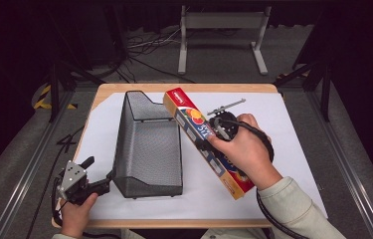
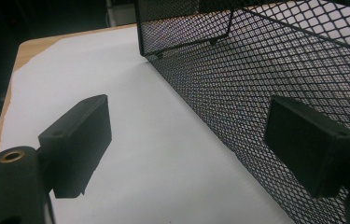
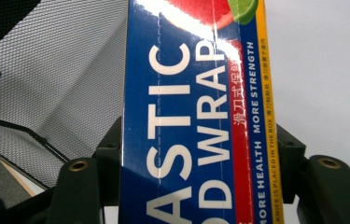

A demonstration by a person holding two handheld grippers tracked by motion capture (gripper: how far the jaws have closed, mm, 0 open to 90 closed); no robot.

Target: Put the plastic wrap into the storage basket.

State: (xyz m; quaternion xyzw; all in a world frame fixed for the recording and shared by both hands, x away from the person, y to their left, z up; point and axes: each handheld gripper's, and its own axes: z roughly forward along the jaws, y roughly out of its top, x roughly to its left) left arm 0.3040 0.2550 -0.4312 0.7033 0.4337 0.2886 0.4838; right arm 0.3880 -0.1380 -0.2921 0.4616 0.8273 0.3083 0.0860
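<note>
Plastic food wrap box clamped in the right hand-held gripper beside a black mesh basket.

The box (image 3: 196,116) reads "…ASTIC …D WRAP" in white on blue, with "MORE HEALTH MORE STRENGTH" and "KNIFE IS PLACED IN THE BOX" on its red and yellow bands, plus Chinese characters; fruit pictures mark its far end. The right hand-held gripper (image 1: 213,136) has its jaws closed on the box's two long sides at mid-length, holding it slantwise just right of the basket (image 1: 146,149), far end near the basket's tall back wall. The left hand-held gripper (image 1: 98,173) sits at the basket's near-left corner, jaws wide apart, holding nothing, one jaw just beside the mesh. White sheet covers the wooden table (image 1: 184,87).
</note>
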